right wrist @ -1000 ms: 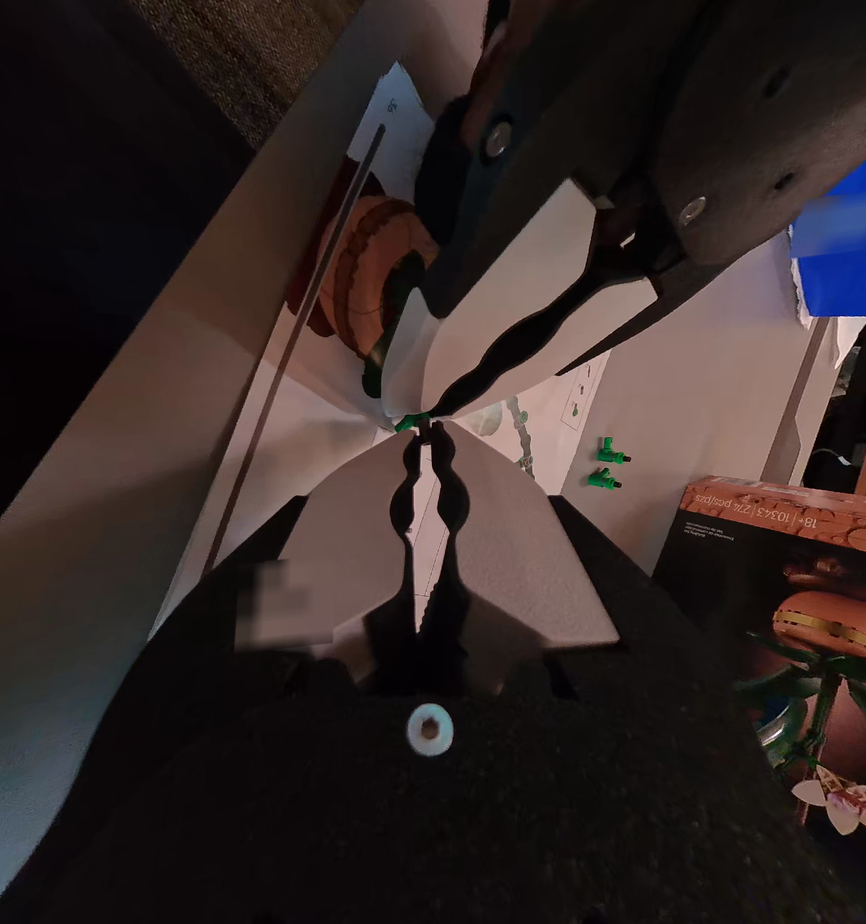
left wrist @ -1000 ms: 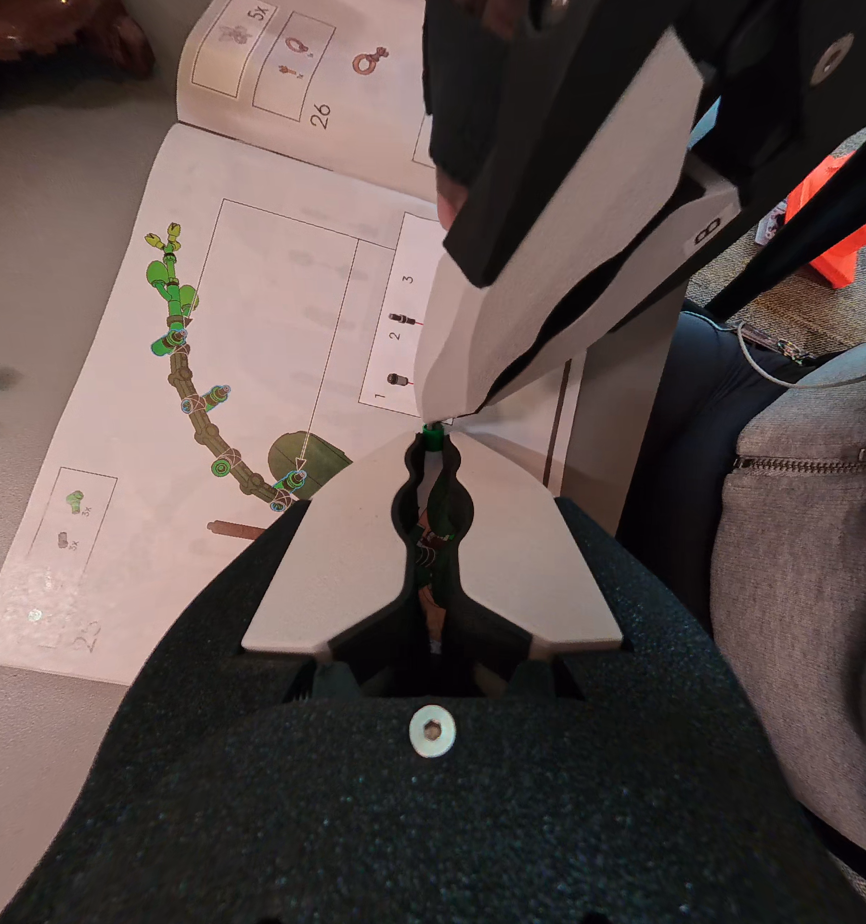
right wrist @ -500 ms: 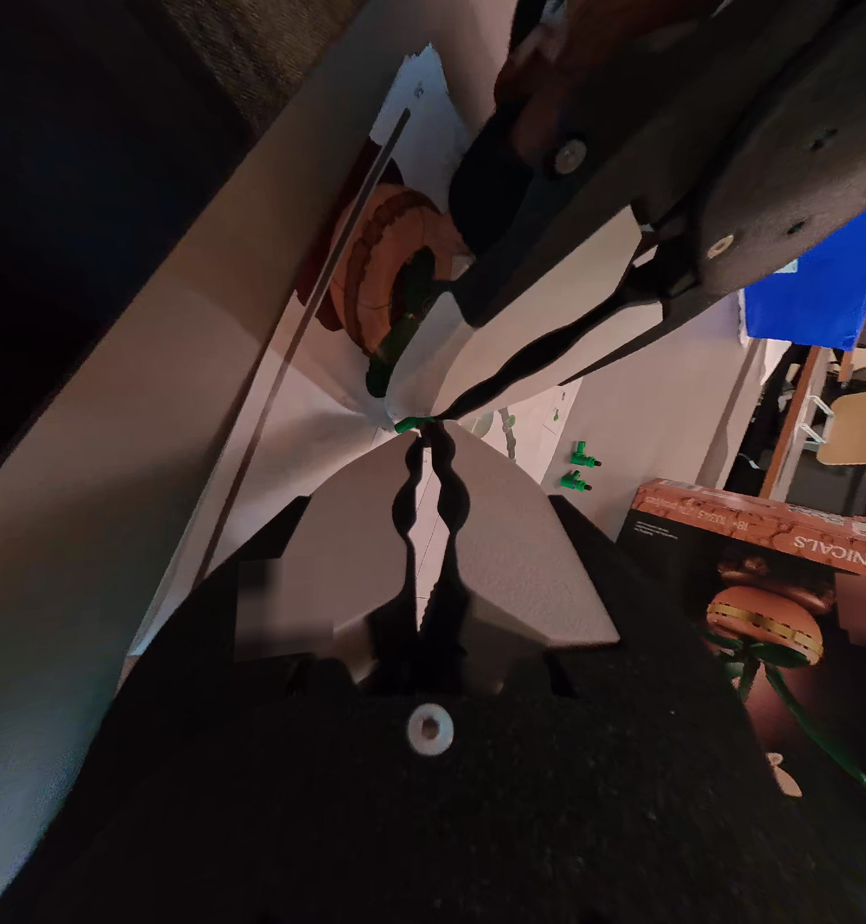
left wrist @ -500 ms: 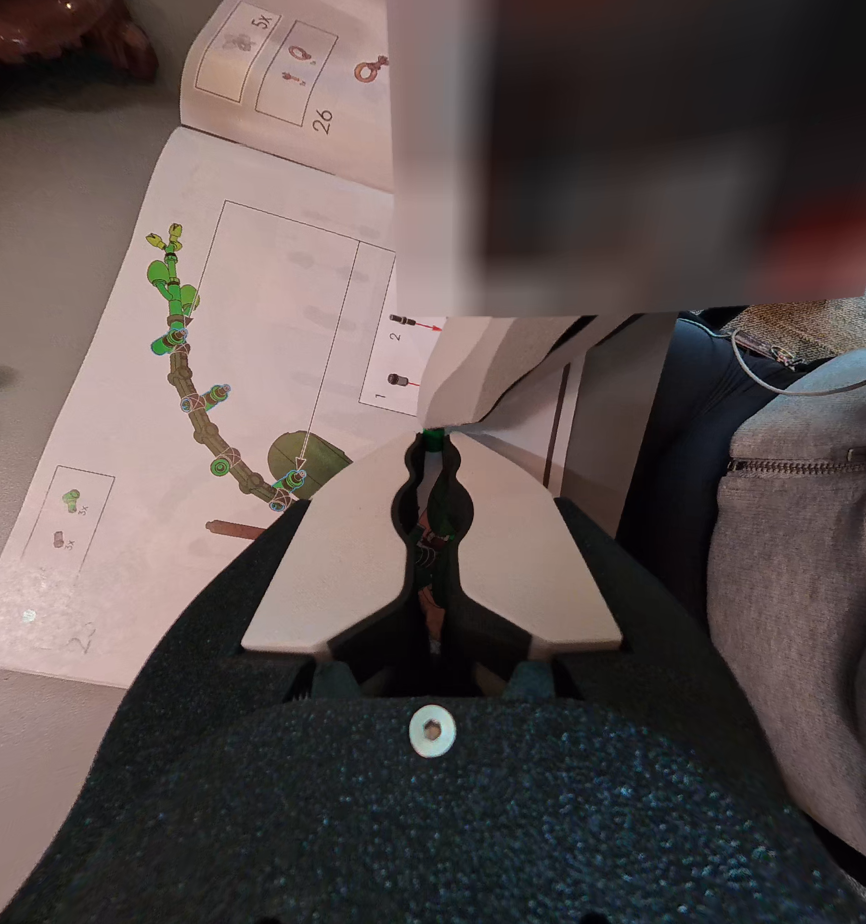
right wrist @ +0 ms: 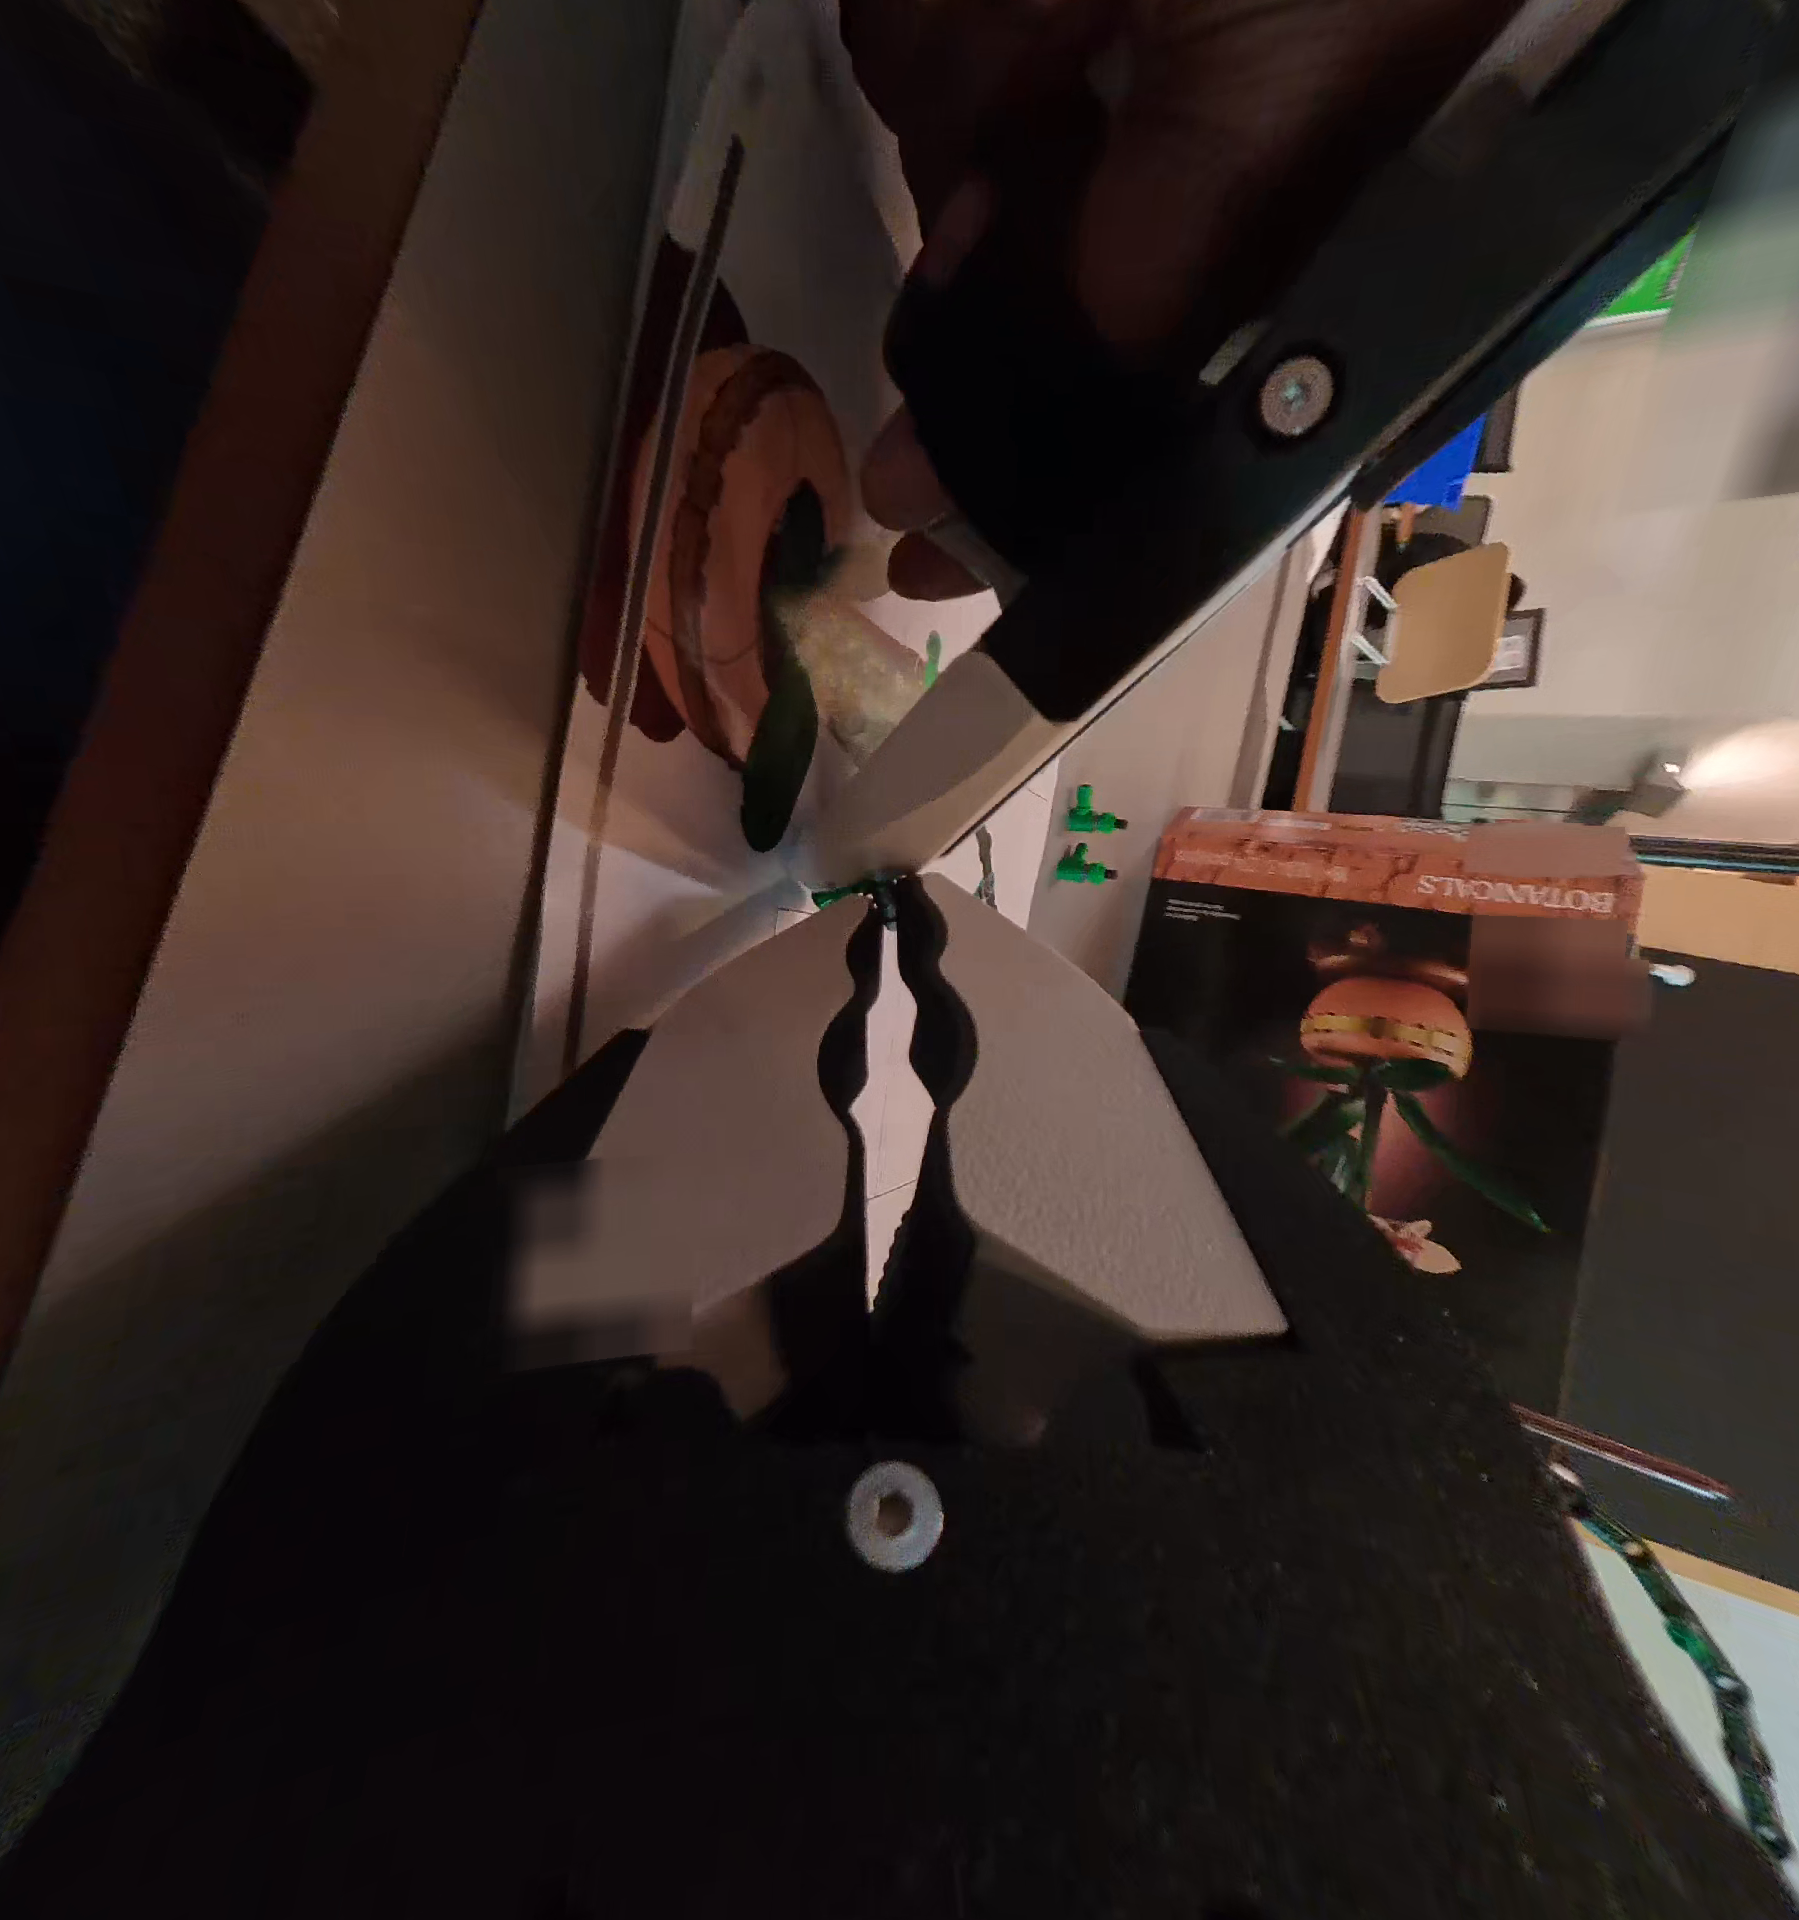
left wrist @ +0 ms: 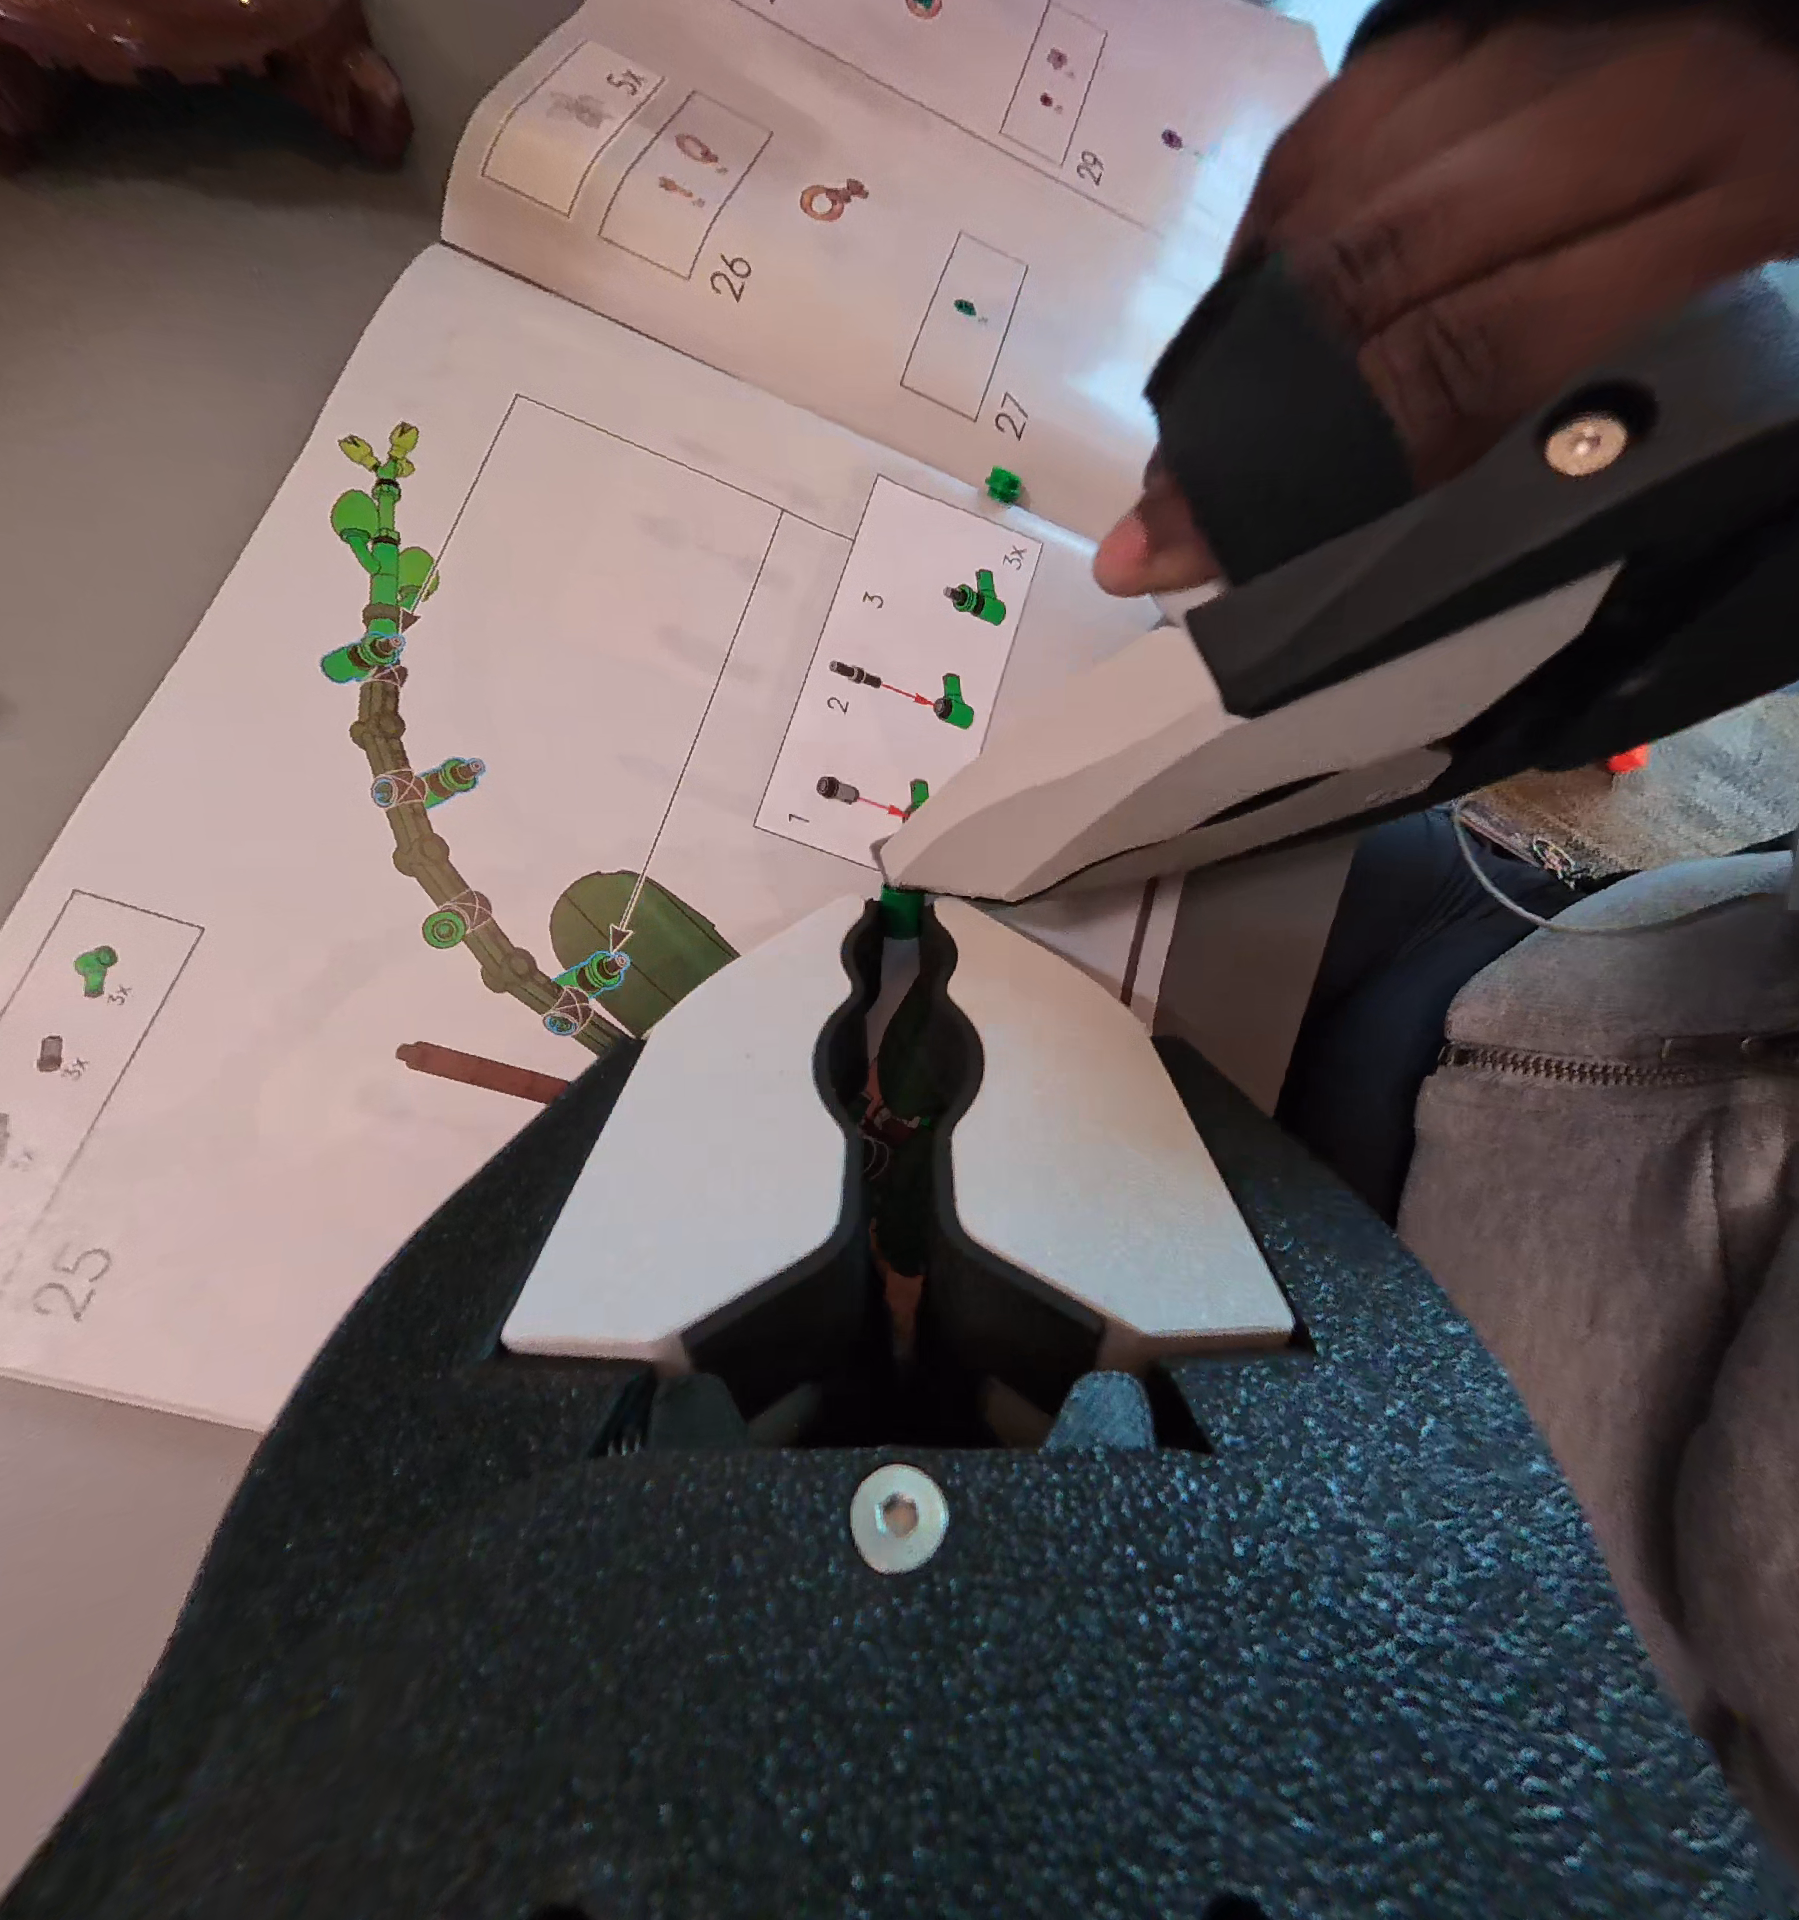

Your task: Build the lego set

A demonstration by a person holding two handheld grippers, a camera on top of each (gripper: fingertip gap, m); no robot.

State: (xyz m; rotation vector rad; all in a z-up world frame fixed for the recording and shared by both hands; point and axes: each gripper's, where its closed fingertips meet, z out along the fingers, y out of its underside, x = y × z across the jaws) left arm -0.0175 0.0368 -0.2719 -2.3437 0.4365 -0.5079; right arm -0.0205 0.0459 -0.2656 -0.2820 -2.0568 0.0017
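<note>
Open booklet (left wrist: 583,665) under both tongs' tips (meeting), left (left wrist: 900,914) pinching small green piece (left wrist: 900,912).

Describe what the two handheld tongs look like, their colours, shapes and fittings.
Each tongs has a rough black body with one silver hex screw near the front. Two pale grey wedge fingers taper to a point, their inner edges lined black and wavy. The right tongs, seen from the side, show the same grey fingers, black shell and screw. A black strap crosses the hand holding them.
</note>
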